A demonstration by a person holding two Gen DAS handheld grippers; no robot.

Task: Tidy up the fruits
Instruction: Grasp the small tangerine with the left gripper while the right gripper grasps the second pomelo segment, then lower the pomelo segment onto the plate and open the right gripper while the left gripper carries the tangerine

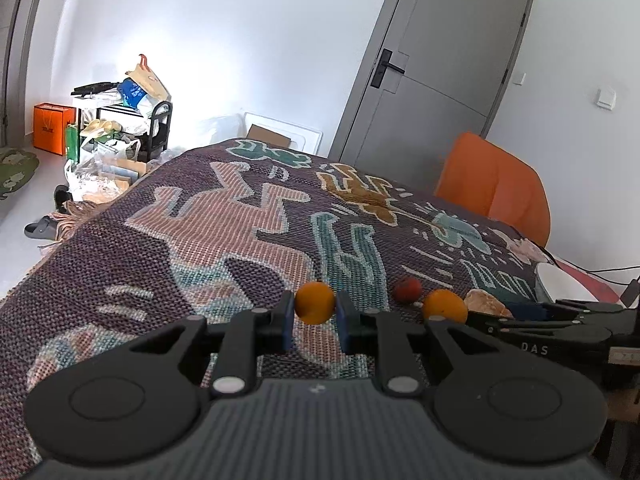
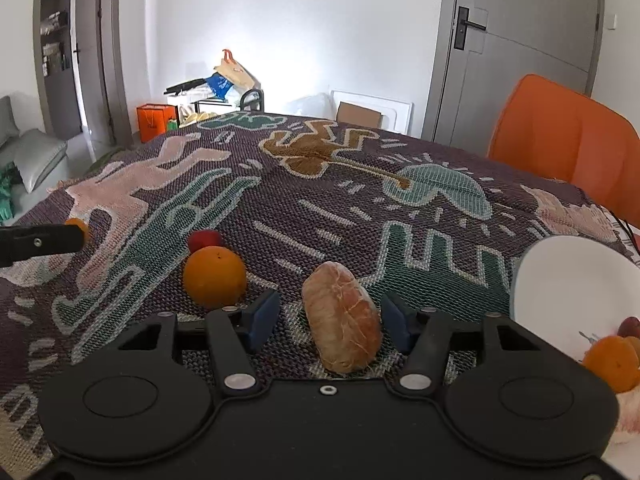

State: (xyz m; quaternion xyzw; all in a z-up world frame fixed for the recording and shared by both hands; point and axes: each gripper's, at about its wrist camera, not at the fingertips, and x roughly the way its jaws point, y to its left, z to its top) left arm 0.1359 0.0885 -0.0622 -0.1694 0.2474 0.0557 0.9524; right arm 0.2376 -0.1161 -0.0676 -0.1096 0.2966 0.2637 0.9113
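My left gripper point(image 1: 315, 318) is shut on a small orange point(image 1: 315, 303), with its blue pads touching both sides, low over the patterned cloth. To its right lie a small red fruit point(image 1: 408, 289), a larger orange point(image 1: 445, 305) and a peeled pomelo piece point(image 1: 486, 303). My right gripper point(image 2: 329, 320) is open, its jaws either side of the peeled pomelo piece point(image 2: 340, 322) without touching it. In the right wrist view the larger orange point(image 2: 215, 278) and the red fruit point(image 2: 205, 240) sit to the left. A white plate point(image 2: 568, 292) at the right holds an orange point(image 2: 612, 364) and other fruit.
The patterned woven cloth point(image 2: 320, 208) covers the table. An orange chair point(image 2: 568, 148) stands at the far right edge, with a grey door point(image 2: 516, 52) behind. A cluttered shelf point(image 1: 124, 120) and an orange bag point(image 1: 52, 128) stand on the floor past the far left edge. Cables point(image 1: 600, 270) run by the plate.
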